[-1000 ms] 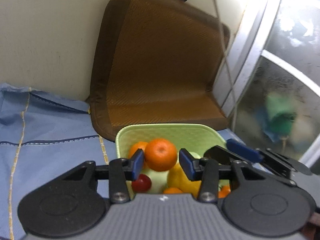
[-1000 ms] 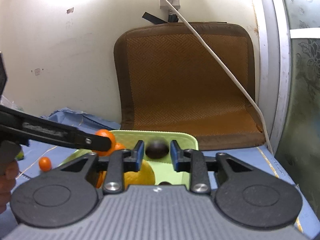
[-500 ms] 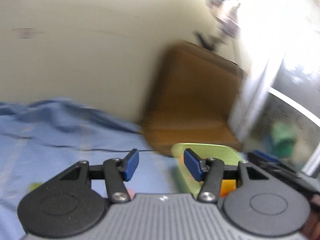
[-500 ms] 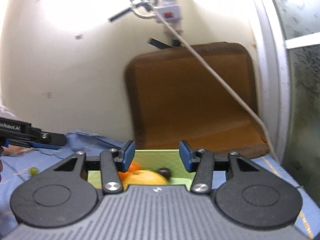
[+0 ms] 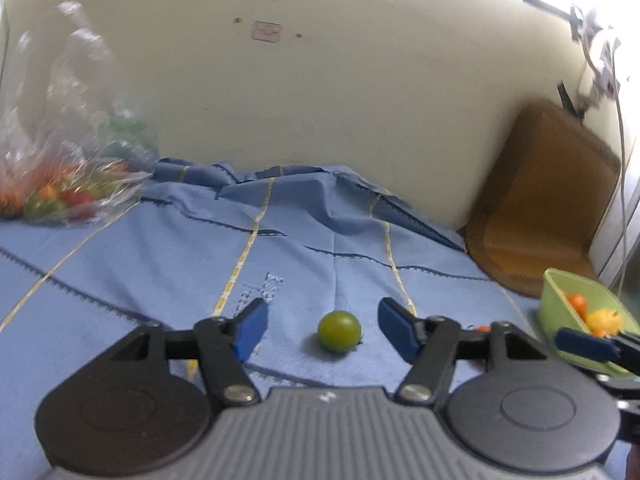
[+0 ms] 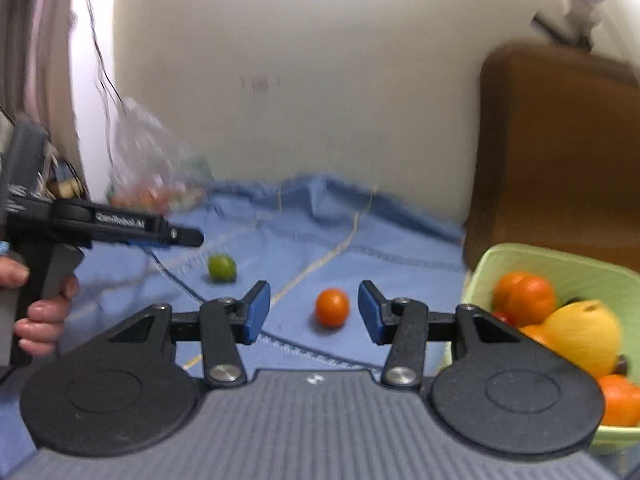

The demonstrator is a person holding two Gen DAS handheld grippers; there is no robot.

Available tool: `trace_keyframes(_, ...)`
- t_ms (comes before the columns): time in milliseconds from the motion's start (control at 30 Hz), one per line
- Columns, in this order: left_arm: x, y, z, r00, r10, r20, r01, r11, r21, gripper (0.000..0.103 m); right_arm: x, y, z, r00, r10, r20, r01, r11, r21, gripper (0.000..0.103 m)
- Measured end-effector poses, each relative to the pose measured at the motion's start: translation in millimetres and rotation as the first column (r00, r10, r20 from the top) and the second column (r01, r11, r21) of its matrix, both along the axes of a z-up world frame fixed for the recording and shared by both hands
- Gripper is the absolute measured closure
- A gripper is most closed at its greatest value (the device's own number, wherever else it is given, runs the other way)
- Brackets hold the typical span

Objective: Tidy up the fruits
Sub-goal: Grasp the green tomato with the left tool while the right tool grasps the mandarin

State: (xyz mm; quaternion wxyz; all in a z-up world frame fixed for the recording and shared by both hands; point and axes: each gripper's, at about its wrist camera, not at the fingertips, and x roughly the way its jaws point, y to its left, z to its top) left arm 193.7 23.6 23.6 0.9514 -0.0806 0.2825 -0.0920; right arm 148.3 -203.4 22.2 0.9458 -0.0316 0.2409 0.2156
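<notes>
A small green fruit (image 5: 339, 331) lies on the blue cloth (image 5: 160, 256), framed between the fingers of my open, empty left gripper (image 5: 322, 330); it also shows in the right wrist view (image 6: 221, 267). A small orange fruit (image 6: 331, 307) lies on the cloth between the fingers of my open, empty right gripper (image 6: 314, 312). The light green basket (image 6: 576, 264) at the right holds oranges (image 6: 528, 296) and a yellow fruit (image 6: 580, 334); the basket also shows in the left wrist view (image 5: 560, 300). The left gripper appears in the right wrist view (image 6: 176, 236), above the green fruit.
A clear plastic bag (image 5: 60, 184) with more small fruits sits at the far left by the wall. A brown woven mat (image 5: 536, 204) leans against the wall behind the basket. A white cable (image 5: 622, 184) hangs at the right.
Both grippers let go of their fruit over the basket, opened, and swung left away from it. They now point at loose fruits on the cloth.
</notes>
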Motion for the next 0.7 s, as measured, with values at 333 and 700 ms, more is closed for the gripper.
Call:
trace_keyframes(333,25.2,-9.3,-21.7,0.996,-0.036,-0.086,0.037,0.999,0.019,0.073,45.7,26.0,-26.6,0.994,-0.060,-0.096,0.043,0.985,-0.165,0.053)
trace_keyframes(700,-20.3,-14.3,-14.1,0.986,-0.129,-0.105,0.124,0.991,-0.054,0.073,3.4,21.4,-27.5,0.996,0.028,-0.087,-0.040,0.989,-0.141,0.074)
